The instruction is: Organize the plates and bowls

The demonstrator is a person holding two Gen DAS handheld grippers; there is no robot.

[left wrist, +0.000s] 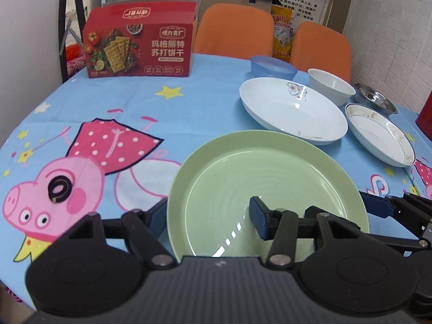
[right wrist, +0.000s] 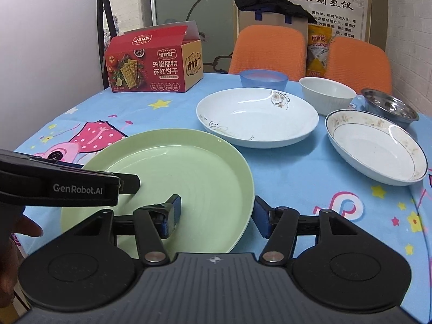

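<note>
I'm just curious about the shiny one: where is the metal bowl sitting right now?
The metal bowl stands at the table's far right in both views, just behind the small gold-rimmed plate and right of the white bowl.

Both views are taken from low and close above the near edge of the surface (left wrist: pixel 113 100), and both are faced toward the far wall and the orange chairs (left wrist: pixel 233 28). The left wrist view is placed at the left rim of the green plate (left wrist: pixel 267 186), the right wrist view at its right rim. The plate, the white dishes (right wrist: pixel 257 116) and the red box (right wrist: pixel 154 63) are shared by both views.
</note>
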